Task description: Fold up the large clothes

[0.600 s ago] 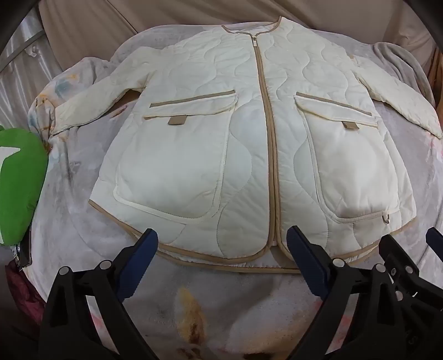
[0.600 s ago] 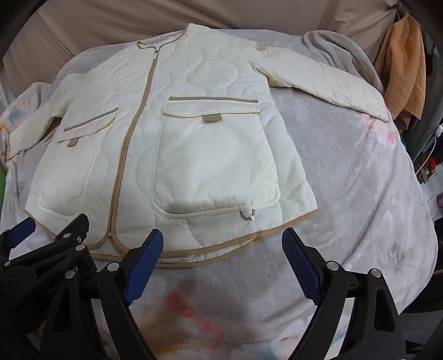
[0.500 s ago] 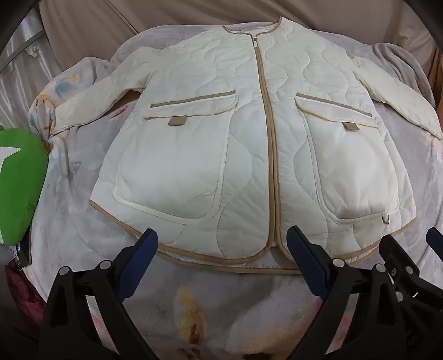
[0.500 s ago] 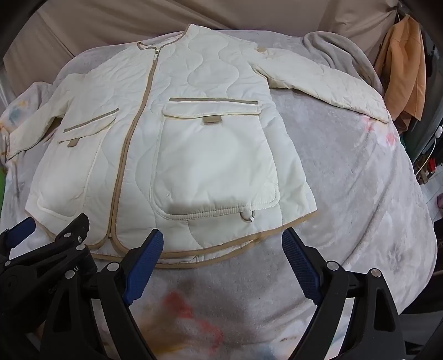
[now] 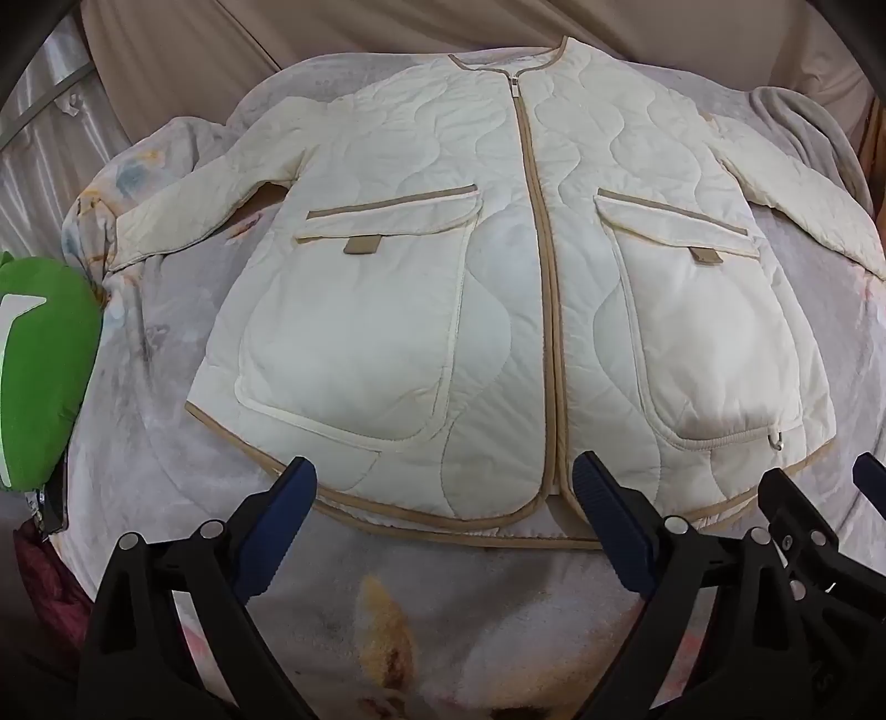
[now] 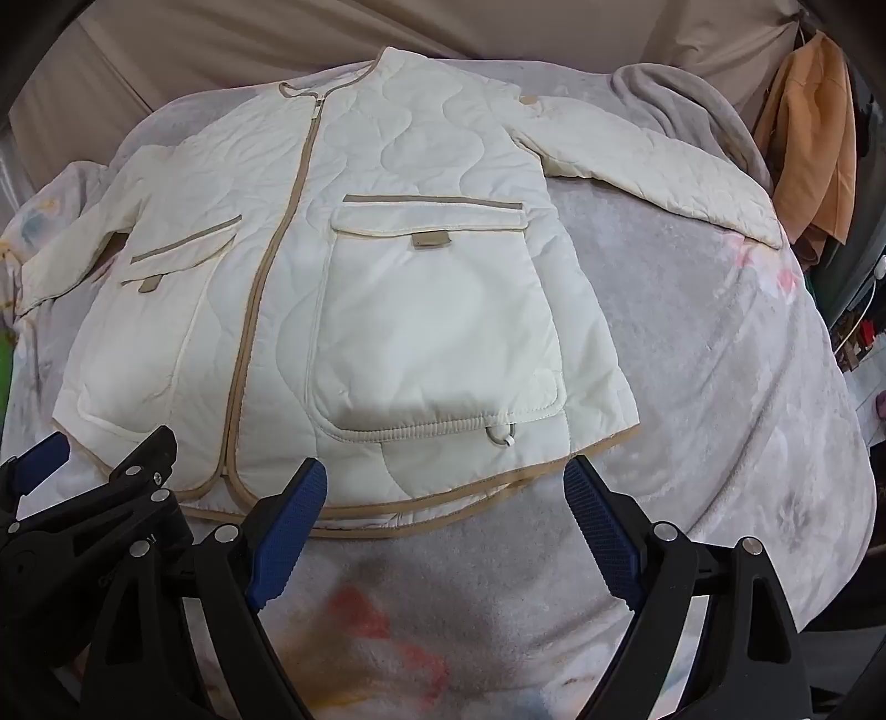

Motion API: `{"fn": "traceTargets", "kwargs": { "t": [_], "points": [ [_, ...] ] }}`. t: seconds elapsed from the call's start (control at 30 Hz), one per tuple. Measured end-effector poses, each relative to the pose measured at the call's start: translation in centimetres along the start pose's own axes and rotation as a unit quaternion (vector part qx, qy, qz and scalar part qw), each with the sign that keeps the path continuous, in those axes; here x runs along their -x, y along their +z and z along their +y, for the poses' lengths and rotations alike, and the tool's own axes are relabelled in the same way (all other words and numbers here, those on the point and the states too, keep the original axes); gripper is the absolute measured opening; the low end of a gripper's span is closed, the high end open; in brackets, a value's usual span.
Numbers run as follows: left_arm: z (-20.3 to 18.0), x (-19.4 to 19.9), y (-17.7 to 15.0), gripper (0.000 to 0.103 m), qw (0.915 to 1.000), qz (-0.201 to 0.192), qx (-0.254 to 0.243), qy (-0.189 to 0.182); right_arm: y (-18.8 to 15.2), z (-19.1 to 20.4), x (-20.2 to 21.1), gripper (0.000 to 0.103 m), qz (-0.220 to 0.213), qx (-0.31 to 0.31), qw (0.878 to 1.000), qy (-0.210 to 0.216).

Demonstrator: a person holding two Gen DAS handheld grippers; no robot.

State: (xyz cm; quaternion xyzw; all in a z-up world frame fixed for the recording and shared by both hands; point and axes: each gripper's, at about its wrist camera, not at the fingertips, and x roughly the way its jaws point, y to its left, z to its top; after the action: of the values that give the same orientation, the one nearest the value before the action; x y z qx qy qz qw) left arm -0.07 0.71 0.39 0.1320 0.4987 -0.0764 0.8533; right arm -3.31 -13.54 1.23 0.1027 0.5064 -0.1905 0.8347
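Note:
A cream quilted jacket (image 5: 498, 288) with tan trim, a closed zip and two big front pockets lies flat, face up, sleeves spread out, on a pale blanket-covered bed (image 5: 138, 432). It also shows in the right wrist view (image 6: 343, 310). My left gripper (image 5: 446, 520) is open and empty, hovering just short of the hem near the zip. My right gripper (image 6: 446, 520) is open and empty, just short of the hem below the right pocket. The left gripper's body (image 6: 88, 498) shows at lower left in the right wrist view.
A green cushion (image 5: 39, 365) sits at the bed's left edge. A grey blanket (image 6: 692, 111) is bunched behind the right sleeve. Orange clothing (image 6: 808, 138) hangs at the far right. A beige wall or headboard (image 5: 332, 27) stands behind the bed.

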Motion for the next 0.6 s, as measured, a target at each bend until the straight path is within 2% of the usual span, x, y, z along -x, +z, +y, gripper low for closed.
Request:
{"fn": "traceTargets", "kwargs": {
  "t": [0.6],
  "points": [
    [0.05, -0.51, 0.00, 0.092, 0.9998, 0.008, 0.011, -0.011, -0.06, -0.05, -0.14, 0.086, -0.006, -0.002, 1.000, 0.000]
  ]
}}
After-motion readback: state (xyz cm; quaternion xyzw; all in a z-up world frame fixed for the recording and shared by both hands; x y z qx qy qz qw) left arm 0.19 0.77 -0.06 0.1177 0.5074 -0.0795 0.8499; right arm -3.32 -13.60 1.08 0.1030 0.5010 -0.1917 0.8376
